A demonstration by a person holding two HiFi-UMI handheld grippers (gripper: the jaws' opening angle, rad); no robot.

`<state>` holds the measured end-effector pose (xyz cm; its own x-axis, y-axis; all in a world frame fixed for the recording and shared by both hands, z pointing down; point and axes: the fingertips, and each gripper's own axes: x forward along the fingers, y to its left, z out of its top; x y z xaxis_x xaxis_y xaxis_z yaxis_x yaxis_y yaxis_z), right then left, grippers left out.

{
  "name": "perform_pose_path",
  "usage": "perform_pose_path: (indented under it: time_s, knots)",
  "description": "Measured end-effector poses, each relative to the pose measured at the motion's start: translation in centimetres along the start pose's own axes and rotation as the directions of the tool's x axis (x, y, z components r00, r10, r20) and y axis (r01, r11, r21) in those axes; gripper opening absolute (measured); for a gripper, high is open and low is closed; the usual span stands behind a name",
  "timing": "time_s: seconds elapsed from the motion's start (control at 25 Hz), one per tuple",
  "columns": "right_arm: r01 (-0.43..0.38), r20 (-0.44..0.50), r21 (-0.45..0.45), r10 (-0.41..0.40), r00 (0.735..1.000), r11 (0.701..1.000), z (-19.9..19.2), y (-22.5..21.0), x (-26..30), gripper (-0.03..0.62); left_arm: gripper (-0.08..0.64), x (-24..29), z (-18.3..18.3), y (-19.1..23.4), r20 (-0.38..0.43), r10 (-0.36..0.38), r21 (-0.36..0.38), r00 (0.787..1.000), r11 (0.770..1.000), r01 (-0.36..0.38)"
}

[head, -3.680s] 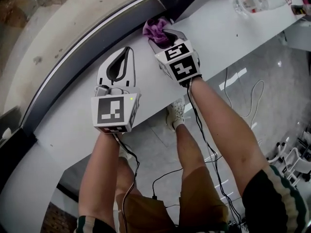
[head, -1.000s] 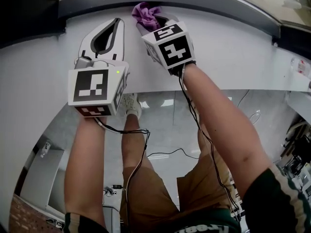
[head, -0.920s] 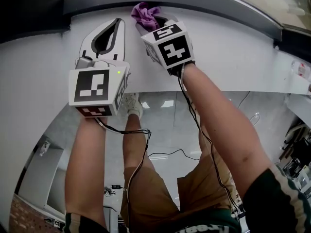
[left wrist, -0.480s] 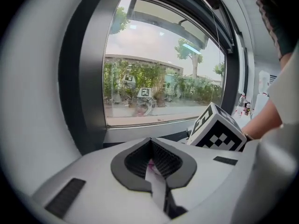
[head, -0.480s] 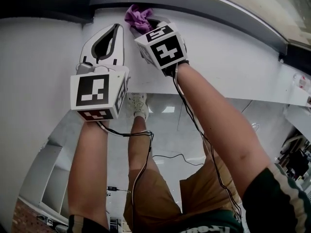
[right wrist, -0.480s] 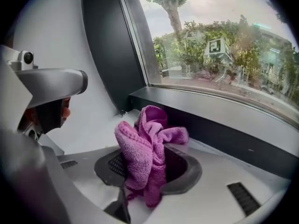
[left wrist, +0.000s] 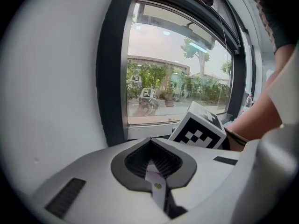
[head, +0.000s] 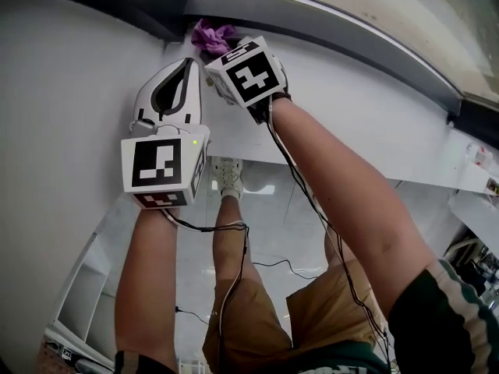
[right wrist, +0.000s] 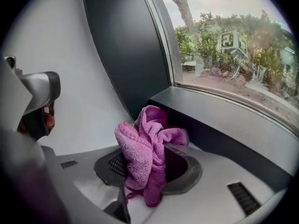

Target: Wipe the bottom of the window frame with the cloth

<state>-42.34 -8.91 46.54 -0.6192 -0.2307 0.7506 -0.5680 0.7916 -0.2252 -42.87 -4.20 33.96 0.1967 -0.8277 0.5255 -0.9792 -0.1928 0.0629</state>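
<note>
My right claw [right wrist: 148, 174] pinches the purple cloth [right wrist: 145, 146], which is bunched at the left end of the window frame's bottom rail [right wrist: 224, 125]. It seems to touch the rail, though I can't be sure. My left claw [left wrist: 152, 167] is pressed together and empty, just beside it over the white sill [head: 374, 92]

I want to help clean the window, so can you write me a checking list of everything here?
Surface: white ledge under the window.
Job's things: purple cloth bunched by the dark window frame, at its left corner; touching or not, cannot tell.
Clutter: a small thing at the ledge's far right, too small to tell.
Grippers: right gripper fingers shut on the cloth; left gripper fingers shut, holding nothing, beside it.
Cables: black cables hang from both grippers along the arms.
Surroundings: trees outside the glass; shiny floor below.
</note>
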Motion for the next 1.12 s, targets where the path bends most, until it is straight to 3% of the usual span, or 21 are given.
perform_pose_path:
  time_s: [0.36,1.0,1.12]
  knots:
    - [-0.164,-0.079,-0.049,0.160,0.984,0.985,-0.1,6.5,2.0,0.167,-0.002,-2.5,-0.8,3.0,0.001,0.083,-0.100,0.997,0.992,-0.083]
    - [-0.213,-0.096,-0.079,0.205,0.974,0.974,-0.9,8.0,1.9,0.166,-0.002,-6.7,-4.4,1.7,-0.022,0.089,-0.155,0.996,0.984,-0.091]
    - [-0.232,-0.106,-0.045,0.227,0.968,0.972,-1.9,8.8,1.8,0.166,-0.002,-7.4,-5.4,1.2,-0.031,0.074,-0.162,0.997,0.984,-0.078]
